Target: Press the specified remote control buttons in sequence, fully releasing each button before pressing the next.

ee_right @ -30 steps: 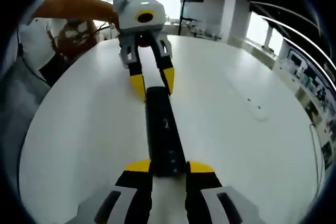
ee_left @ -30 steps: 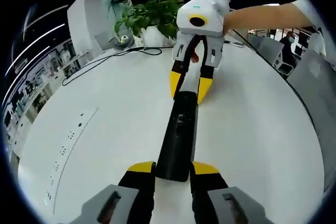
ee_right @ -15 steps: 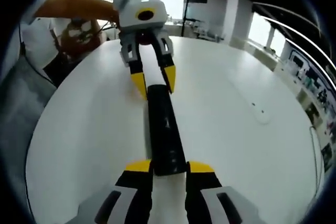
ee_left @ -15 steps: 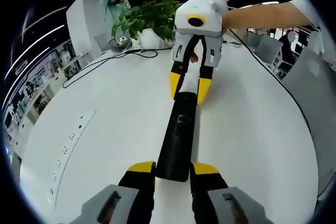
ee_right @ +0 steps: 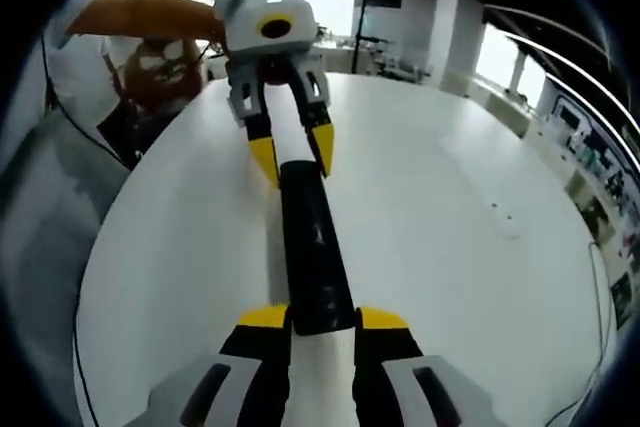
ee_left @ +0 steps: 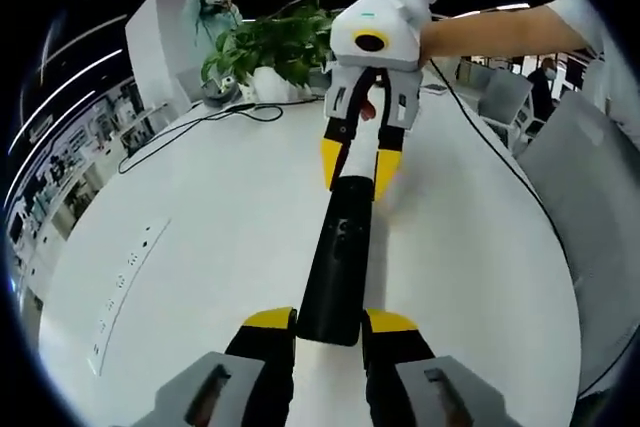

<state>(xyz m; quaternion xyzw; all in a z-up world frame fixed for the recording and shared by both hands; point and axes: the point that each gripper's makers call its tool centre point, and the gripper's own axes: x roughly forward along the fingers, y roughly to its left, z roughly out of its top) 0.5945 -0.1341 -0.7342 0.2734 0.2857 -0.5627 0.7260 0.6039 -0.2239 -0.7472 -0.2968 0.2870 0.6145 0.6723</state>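
Note:
A long black remote (ee_left: 340, 257) stretches between the two grippers above the white round table (ee_left: 200, 207). My left gripper (ee_left: 330, 320) is shut on its near end in the left gripper view, with the yellow fingertips (ee_left: 268, 319) against its sides. My right gripper (ee_left: 360, 165) clamps the far end, held by a person's bare arm (ee_left: 500, 32). The right gripper view mirrors this: the right gripper (ee_right: 322, 318) holds the near end of the remote (ee_right: 310, 247) and the left gripper (ee_right: 292, 152) the far end. Small buttons show on the remote's top face.
A potted plant (ee_left: 275, 42) and a black cable (ee_left: 190, 122) lie at the table's far side. Flush sockets (ee_left: 125, 277) sit in the tabletop at left. Grey chairs (ee_left: 590, 207) stand beyond the right edge. The person's torso (ee_right: 150, 57) is at the table's left in the right gripper view.
Both views have shifted a little against the table and room, so the hands moved together. The remote stays clamped the same way at both ends.

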